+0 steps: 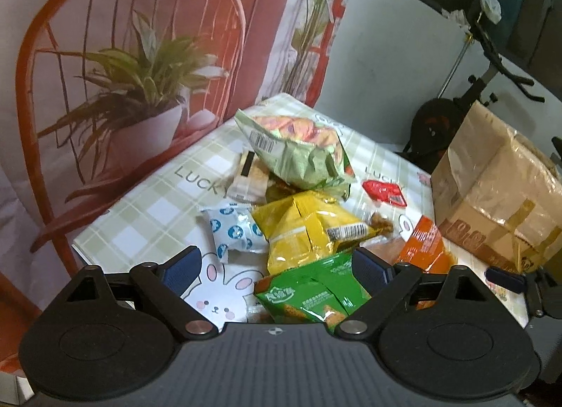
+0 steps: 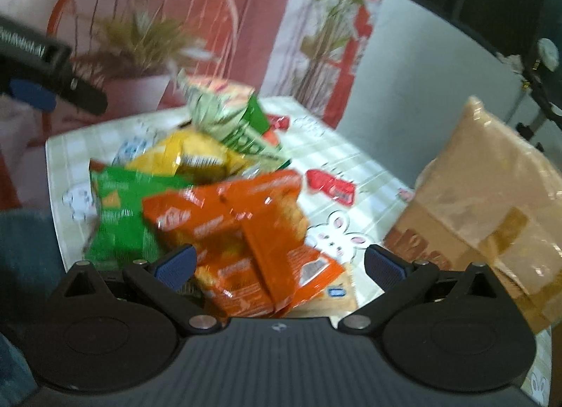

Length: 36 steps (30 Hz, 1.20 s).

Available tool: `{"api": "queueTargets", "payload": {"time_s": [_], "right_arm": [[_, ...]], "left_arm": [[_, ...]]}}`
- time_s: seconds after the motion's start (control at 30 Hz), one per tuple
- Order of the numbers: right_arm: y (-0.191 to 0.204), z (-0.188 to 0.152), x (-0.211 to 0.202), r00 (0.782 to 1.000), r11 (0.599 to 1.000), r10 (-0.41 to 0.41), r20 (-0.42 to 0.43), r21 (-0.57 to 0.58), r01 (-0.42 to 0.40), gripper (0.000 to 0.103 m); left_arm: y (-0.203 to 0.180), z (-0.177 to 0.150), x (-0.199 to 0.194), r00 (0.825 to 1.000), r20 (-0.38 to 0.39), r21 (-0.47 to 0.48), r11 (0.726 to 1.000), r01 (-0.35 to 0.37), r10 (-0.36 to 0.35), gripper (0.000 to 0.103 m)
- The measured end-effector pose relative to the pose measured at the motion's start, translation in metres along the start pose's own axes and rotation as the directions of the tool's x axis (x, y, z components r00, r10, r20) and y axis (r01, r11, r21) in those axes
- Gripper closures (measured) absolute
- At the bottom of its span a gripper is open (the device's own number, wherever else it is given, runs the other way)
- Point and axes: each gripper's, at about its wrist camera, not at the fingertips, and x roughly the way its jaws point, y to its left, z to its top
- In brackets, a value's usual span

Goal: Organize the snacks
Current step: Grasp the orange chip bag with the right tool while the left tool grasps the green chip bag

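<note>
A: Where are your snacks?
B: Heaped on the checked tablecloth (image 1: 147,210), beside the cardboard box (image 1: 498,192).
A: And your 2 tongs?
B: Left gripper (image 1: 277,266) gapes wide over the green packet (image 1: 316,287); right gripper (image 2: 281,263) gapes wide over the orange packet (image 2: 246,224).

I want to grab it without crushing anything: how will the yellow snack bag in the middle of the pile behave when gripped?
The yellow snack bag looks puffed and creased, so it is probably light and will likely dent under the pads. Its glossy film may be slippery. It leans on the green snack bag, which might shift when it lifts.
</note>
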Motion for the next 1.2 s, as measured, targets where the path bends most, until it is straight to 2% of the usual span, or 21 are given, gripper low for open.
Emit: {"api": "queueTargets", "payload": {"time_s": [0.2, 0.27, 0.47, 0.67, 0.83, 0.93, 1.03, 1.2], "right_arm": [[0.009, -0.004, 0.014, 0.999, 0.991, 0.031, 0.024, -0.131, -0.027, 0.000], [0.007, -0.004, 0.021, 0.999, 0.991, 0.043, 0.028, -0.129, -0.039, 0.000], [-0.007, -0.001, 0.043, 0.995, 0.995, 0.095, 0.003, -0.006, -0.095, 0.000], [-0.009, -0.002, 0.051, 0.997, 0.994, 0.079, 0.001, 0.078, -0.079, 0.000], [-0.009, -0.006, 0.060, 0.999, 0.994, 0.043, -0.031, 0.106, -0.040, 0.001], [-0.013, -0.007, 0.055, 0.999, 0.987, 0.049, -0.020, 0.155, -0.045, 0.008], [-0.019, -0.006, 0.043, 0.999, 0.974, 0.053, -0.004, 0.221, -0.051, 0.012], [-0.025, -0.010, 0.021, 1.000, 0.963, -0.016, -0.003, 0.269, 0.016, 0.012]], "left_arm": [[-0.009, -0.005, 0.009, 1.000, -0.030, 0.019, 1.000, 0.004, -0.004, 0.010], [-0.010, -0.006, 0.013, 0.999, -0.043, 0.022, 1.000, 0.010, -0.009, 0.010], [-0.011, -0.008, 0.018, 0.998, -0.062, 0.016, 1.000, 0.026, -0.025, 0.010], [-0.015, -0.015, 0.028, 0.993, -0.110, 0.017, 0.998, 0.052, -0.050, 0.010], [-0.019, -0.020, 0.032, 0.989, -0.133, 0.039, 0.997, 0.071, -0.065, 0.010], [-0.020, -0.021, 0.034, 0.987, -0.142, 0.038, 0.996, 0.082, -0.076, 0.010], [-0.021, -0.023, 0.038, 0.983, -0.158, 0.031, 0.995, 0.095, -0.089, 0.010], [-0.026, -0.030, 0.046, 0.975, -0.196, 0.031, 0.993, 0.116, -0.108, 0.010]]}}
